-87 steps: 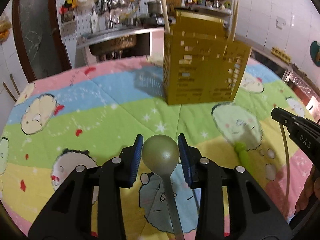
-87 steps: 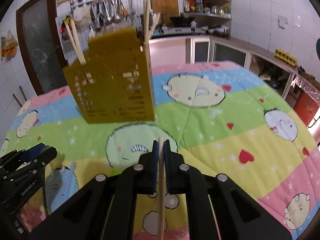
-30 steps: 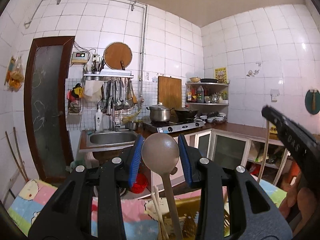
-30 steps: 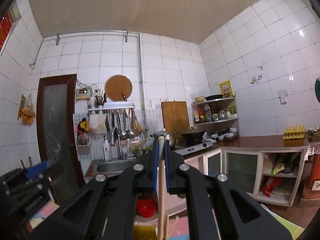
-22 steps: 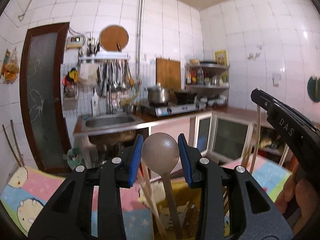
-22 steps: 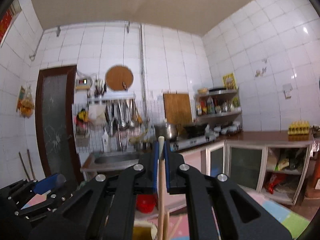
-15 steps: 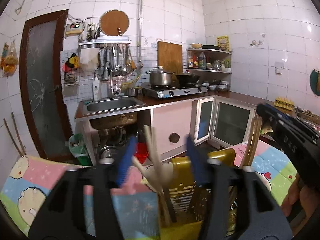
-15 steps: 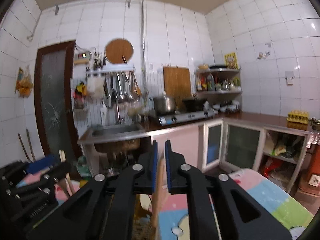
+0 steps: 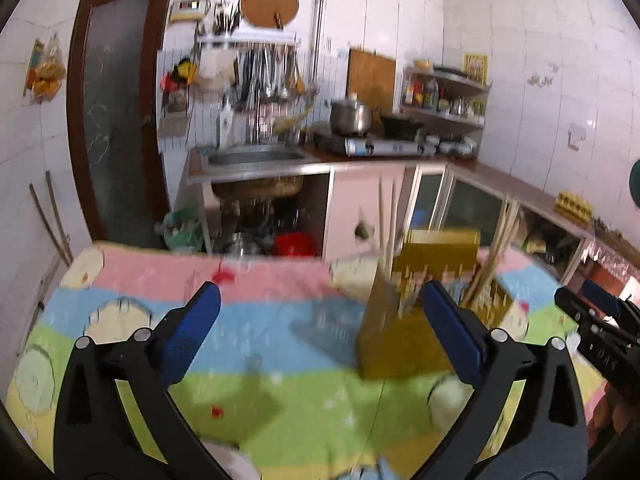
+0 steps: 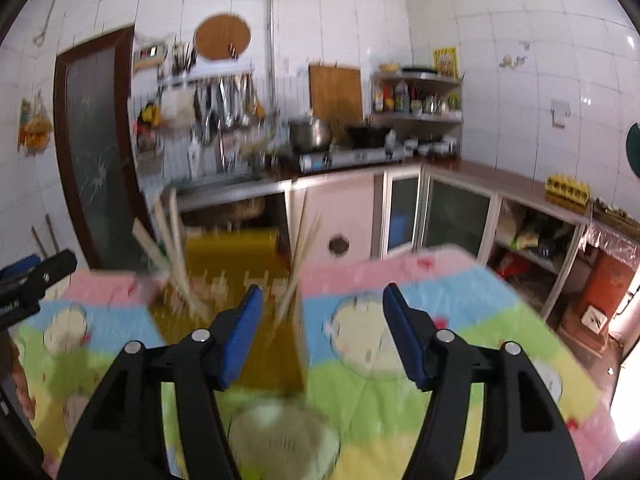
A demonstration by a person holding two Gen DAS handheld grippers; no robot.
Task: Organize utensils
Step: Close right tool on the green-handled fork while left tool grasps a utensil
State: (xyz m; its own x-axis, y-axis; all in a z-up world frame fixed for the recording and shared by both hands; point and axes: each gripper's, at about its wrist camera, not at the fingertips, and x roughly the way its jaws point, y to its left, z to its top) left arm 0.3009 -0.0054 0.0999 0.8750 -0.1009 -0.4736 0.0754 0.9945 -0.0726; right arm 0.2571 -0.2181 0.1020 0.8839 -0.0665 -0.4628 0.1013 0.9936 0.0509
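I am looking past my left gripper: its jaws are opening wide and nothing is lying between them now, though a second ago they were clamped round a spoon. My right gripper is doing the same, jaws parting and empty, where it was pinching a wooden stick. Both views are blurring as I am lowering the hands.

Just beyond the fingers, the yellow caddy is standing upright on the cartoon quilt. Pale sticks are leaning out of the caddy's top on both sides; the spoon itself I cannot pick out in the blur, so I am judging it is sitting down inside the caddy. That reads as both utensils delivered, and I am free to look for more.

Behind the caddy, the sink and stove are lining the tiled wall.
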